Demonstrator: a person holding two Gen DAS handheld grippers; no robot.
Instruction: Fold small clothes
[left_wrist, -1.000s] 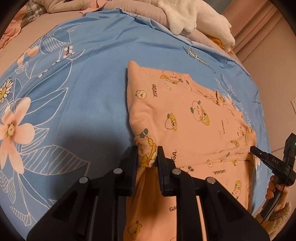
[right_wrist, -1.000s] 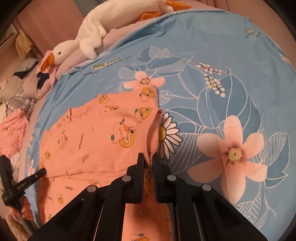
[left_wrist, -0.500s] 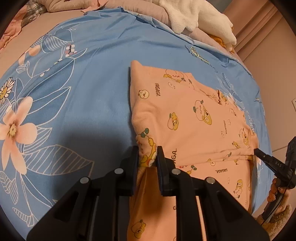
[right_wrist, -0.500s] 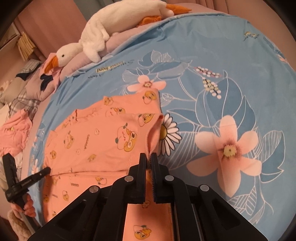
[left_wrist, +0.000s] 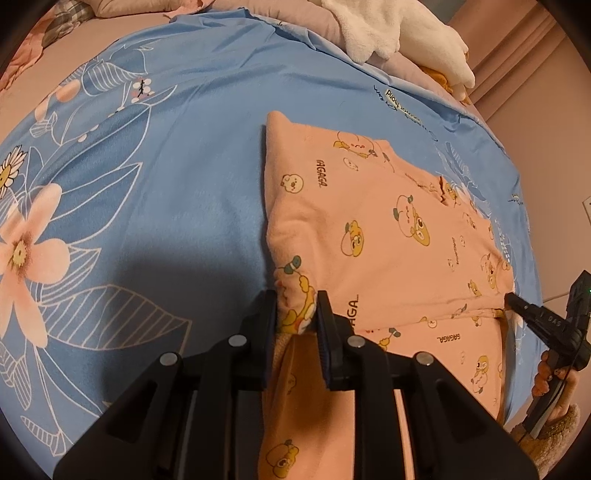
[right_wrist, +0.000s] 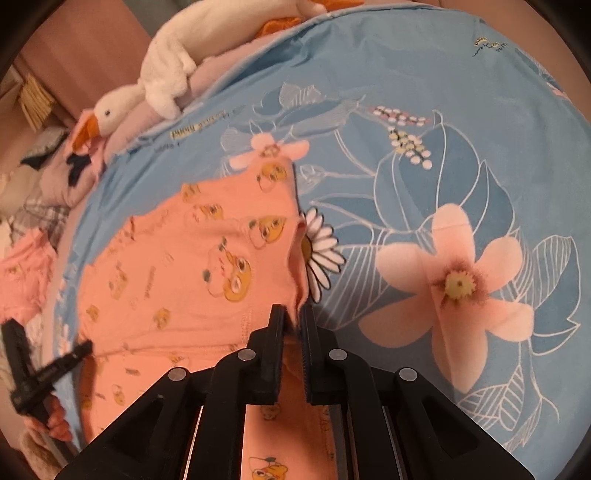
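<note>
Grippers (left_wrist: 296, 314) pinching peach garment (left_wrist: 388, 240)

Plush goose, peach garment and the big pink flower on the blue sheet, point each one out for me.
Plush goose (right_wrist: 110, 112): right wrist view, on its white head.
Peach garment (left_wrist: 388, 251): left wrist view, on the flat folded middle.
Pink flower (right_wrist: 458, 284): right wrist view, on its yellow centre.
</note>
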